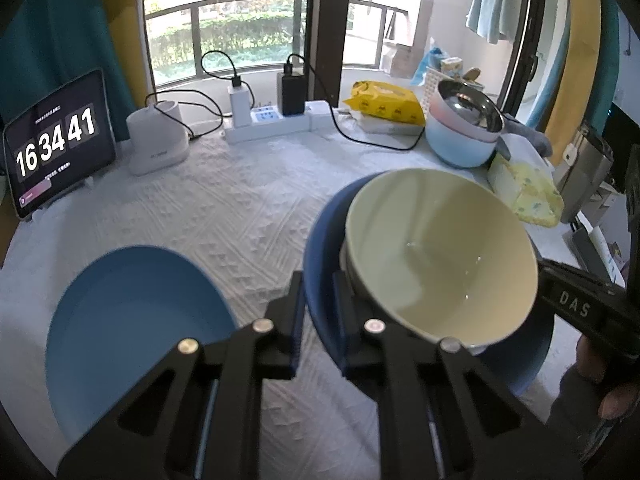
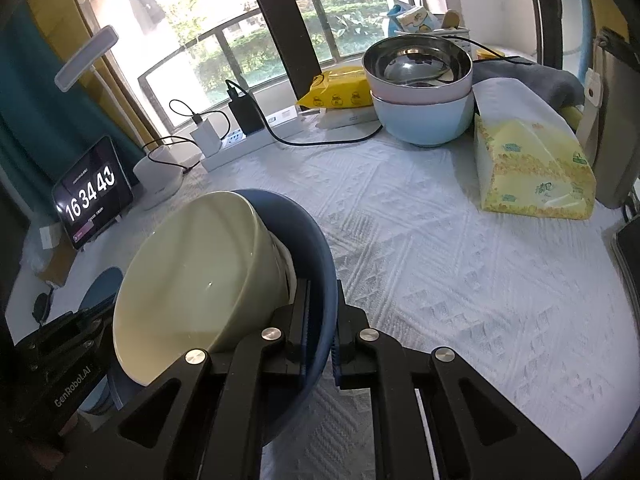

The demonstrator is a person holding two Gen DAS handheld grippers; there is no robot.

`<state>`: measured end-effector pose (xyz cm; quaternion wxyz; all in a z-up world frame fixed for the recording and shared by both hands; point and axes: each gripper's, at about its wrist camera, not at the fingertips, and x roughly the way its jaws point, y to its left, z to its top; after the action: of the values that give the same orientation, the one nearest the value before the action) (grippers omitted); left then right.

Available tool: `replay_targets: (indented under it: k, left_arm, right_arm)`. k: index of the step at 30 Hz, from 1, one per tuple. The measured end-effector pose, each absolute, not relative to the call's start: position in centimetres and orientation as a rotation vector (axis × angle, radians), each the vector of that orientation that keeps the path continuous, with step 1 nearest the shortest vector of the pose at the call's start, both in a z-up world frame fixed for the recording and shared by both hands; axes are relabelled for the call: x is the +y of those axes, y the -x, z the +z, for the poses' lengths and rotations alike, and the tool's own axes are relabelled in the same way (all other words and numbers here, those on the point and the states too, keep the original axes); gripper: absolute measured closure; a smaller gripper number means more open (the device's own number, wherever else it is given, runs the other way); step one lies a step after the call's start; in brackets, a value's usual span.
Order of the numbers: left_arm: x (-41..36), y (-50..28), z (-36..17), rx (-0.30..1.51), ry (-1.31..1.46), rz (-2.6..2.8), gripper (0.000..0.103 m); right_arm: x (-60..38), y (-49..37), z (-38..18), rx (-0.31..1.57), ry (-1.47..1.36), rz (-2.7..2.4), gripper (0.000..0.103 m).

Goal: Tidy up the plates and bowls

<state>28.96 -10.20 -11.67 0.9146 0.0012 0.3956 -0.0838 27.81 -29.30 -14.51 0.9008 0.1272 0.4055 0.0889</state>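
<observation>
Both tongs, left (image 1: 316, 320) & right (image 2: 320, 336), clamp dark blue plate (image 2: 316, 248) rim; plate tilted, cream bowl (image 1: 440, 252) mouth up.

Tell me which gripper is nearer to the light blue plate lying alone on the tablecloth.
Left. The left gripper, clamped on the dark blue bowl, sits just beside the light blue plate. The right gripper grips that bowl's opposite rim, farther away.
</observation>
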Motion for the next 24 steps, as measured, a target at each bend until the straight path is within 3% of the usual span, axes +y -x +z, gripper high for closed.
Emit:
replay_targets:
  k: [24]
  left_arm:
    - [-11.0, -27.6, -10.6, 0.813, -0.006, -0.212, 0.091]
  right_arm:
    - [-30.5, -26.3, -13.3, 0.827, -0.255, 0.158, 0.093]
